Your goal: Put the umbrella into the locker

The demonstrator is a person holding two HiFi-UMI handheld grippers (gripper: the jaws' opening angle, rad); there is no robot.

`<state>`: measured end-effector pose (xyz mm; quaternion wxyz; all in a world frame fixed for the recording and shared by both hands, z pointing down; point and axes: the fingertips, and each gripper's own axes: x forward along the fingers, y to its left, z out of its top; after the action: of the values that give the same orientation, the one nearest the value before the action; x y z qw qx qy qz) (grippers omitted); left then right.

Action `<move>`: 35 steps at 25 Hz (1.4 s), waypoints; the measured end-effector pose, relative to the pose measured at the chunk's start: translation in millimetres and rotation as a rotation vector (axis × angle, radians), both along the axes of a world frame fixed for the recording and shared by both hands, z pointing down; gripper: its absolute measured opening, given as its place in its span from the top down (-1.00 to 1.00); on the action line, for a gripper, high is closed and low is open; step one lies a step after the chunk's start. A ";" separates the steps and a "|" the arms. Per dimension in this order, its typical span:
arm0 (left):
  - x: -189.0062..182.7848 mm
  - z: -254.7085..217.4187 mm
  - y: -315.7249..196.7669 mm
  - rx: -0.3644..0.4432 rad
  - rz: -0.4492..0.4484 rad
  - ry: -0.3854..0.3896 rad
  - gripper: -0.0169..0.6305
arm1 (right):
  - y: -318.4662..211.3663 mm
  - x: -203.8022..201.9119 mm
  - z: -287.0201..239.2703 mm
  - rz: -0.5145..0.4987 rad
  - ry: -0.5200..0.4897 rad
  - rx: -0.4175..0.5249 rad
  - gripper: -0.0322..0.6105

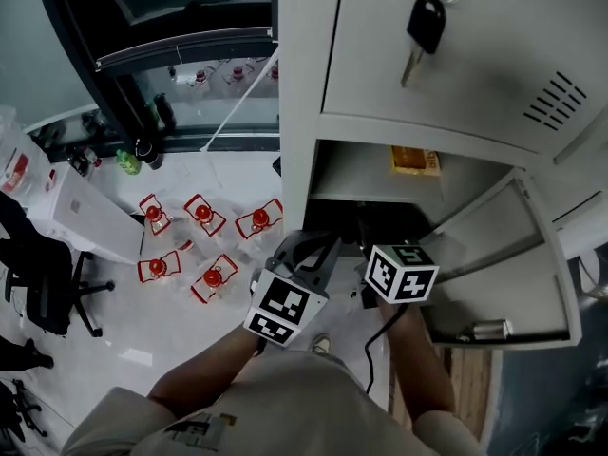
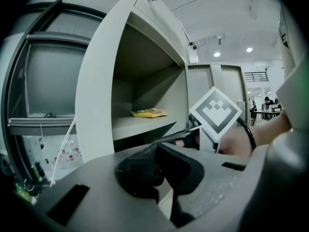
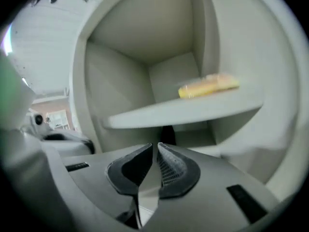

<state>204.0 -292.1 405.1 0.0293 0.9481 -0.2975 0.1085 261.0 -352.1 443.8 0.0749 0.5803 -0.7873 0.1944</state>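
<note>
The grey metal locker (image 1: 456,65) fills the right of the head view, its upper door closed and 1 lower compartment open. That compartment's door (image 1: 503,255) swings out to the right. To the left lies the pale floor (image 1: 114,350), where 5 red-capped bottles (image 1: 203,213) sit in wire holders. Inside the open compartment a shelf (image 3: 183,111) divides the space in 2.

Both grippers are at the compartment's mouth, side by side, and point into it. The left gripper (image 2: 161,161) has its 2 dark pads pressed together with nothing visible between them. The right gripper (image 3: 154,151) has its pads almost closed, with only a thin slit left, and holds nothing.

A narrow dark shape, which seems to be the umbrella (image 3: 167,134), stands in the shadow under the shelf toward the back, apart from both grippers.

A yellow packet (image 1: 414,161) lies on the shelf. A silver can (image 1: 491,330) lies at the foot of the open door. A black-headed key (image 1: 424,27) hangs from the upper door's lock.
</note>
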 end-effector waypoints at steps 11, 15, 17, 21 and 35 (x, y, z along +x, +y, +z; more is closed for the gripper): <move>-10.2 -72.8 8.8 0.122 0.047 0.081 0.92 | 50.4 -3.7 -119.0 0.027 -0.019 0.269 0.85; -15.5 -109.0 14.7 0.246 0.073 0.092 0.92 | 65.5 -8.7 -153.4 0.021 0.033 0.361 0.85; -18.3 -126.1 17.7 0.300 0.084 0.103 0.92 | 72.6 -11.3 -168.3 0.015 0.043 0.399 0.85; -24.2 -150.9 25.2 0.251 0.092 0.207 0.92 | 87.8 -13.1 -194.0 0.015 0.077 0.478 0.86; -41.4 -162.2 48.5 0.264 0.102 0.191 0.92 | 118.4 -14.8 -199.3 -0.005 0.147 0.537 0.87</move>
<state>162.6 -243.6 242.8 -0.0727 0.9635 -0.2567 -0.0210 246.2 -233.7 244.5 -0.0240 0.5899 -0.8046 -0.0639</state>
